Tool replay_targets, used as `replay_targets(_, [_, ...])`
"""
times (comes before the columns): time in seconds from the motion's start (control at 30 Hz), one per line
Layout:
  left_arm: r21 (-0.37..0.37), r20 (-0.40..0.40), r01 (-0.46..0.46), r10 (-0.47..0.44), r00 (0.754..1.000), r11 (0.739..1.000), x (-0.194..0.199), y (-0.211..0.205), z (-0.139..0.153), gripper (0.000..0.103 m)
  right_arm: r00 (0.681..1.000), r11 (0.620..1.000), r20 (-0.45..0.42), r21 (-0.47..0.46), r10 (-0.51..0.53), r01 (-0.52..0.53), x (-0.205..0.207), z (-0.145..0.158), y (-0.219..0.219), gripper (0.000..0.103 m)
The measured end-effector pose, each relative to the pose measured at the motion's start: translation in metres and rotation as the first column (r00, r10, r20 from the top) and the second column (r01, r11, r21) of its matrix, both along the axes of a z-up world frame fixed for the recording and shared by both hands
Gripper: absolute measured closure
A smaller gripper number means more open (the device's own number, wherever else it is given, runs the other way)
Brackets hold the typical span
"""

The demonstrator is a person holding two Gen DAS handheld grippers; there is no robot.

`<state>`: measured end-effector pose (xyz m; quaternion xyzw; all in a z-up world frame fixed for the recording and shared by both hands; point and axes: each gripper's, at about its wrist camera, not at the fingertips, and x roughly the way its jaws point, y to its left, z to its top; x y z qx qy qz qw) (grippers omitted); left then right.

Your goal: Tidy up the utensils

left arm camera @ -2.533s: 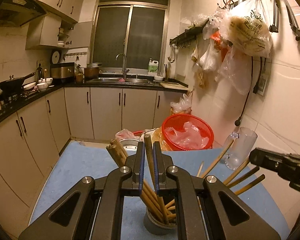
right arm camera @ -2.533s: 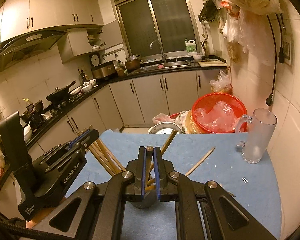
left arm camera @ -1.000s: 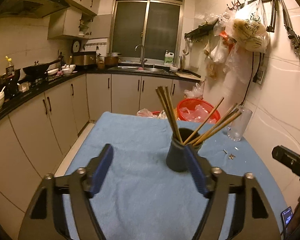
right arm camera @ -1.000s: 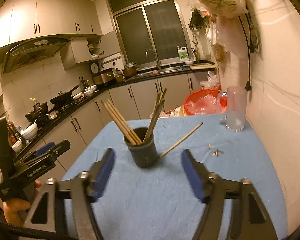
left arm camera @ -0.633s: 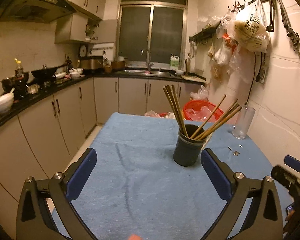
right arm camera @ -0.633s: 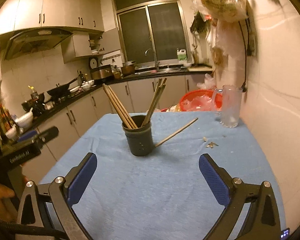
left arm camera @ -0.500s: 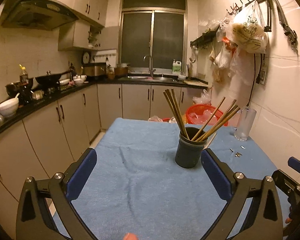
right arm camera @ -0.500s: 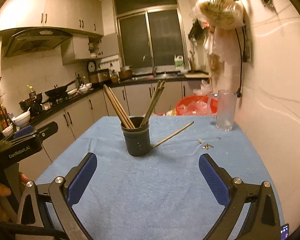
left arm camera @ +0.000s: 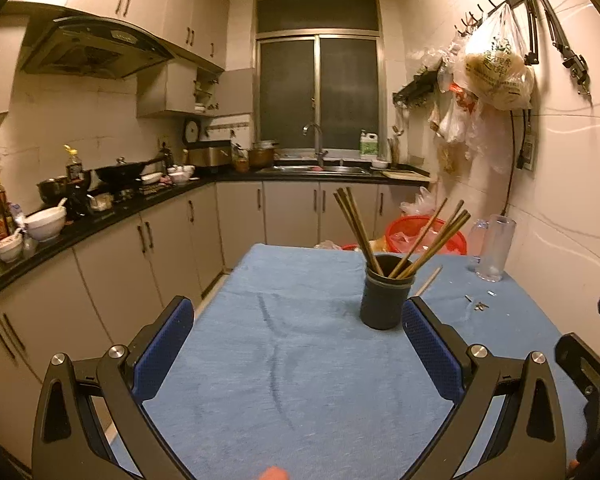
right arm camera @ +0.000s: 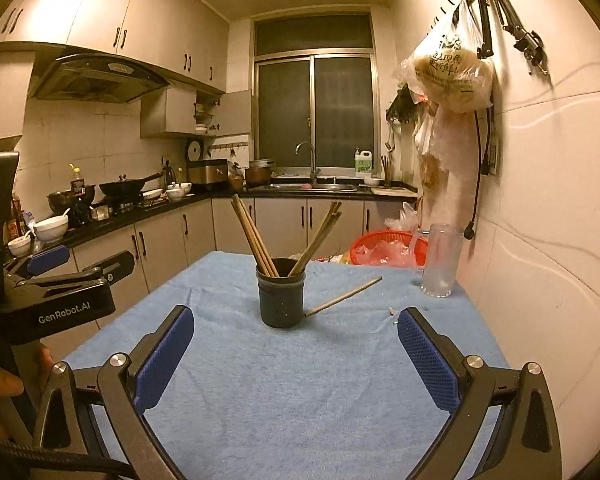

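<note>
A dark round holder [left arm camera: 386, 299] stands upright on the blue table cloth [left arm camera: 292, 344], with several wooden chopsticks [left arm camera: 356, 230] leaning out of it to both sides. It also shows in the right wrist view [right arm camera: 281, 297]. One loose chopstick [right arm camera: 342, 297] lies on the cloth to the right of the holder. My left gripper [left arm camera: 298, 332] is wide open and empty, well back from the holder. My right gripper [right arm camera: 295, 338] is wide open and empty, also back from it.
A clear glass mug [right arm camera: 440, 261] stands at the table's far right by the wall. Small bits [left arm camera: 478, 305] lie on the cloth near it. A red basket [right arm camera: 388, 247] sits beyond the table's far edge. Counters and cabinets [left arm camera: 148, 240] run along the left.
Both grippers were shut on chopsticks at the holder, then opened and let go. Both have drawn back and up from the holder, which now stands farther away.
</note>
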<state>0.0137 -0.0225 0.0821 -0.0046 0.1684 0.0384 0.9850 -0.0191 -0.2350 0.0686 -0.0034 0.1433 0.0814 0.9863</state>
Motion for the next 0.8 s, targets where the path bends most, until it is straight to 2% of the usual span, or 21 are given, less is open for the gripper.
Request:
replay_targets(0.17, [0.019,-0.016,-0.030,0.031,0.999,0.999,-0.011,-0.001,0.003,0.000,1.000,1.000,-0.008,0.014,0.000,0.000,-0.009,0.003,-0.002,0.000])
replay_targets(0.53, [0.041,-0.013,-0.002,0.002,1.000,0.999,-0.030,-0.013,0.009,0.000,1.000,1.000,0.001,0.023,-0.014,0.014,-0.021,0.006,-0.008,0.000])
replay_targets(0.8, [0.029,-0.002,-0.001,0.001,1.000,1.000,-0.039,-0.014,0.011,0.000,1.000,0.999,0.006,0.026,-0.018,0.018,-0.028,0.007,-0.011,0.000])
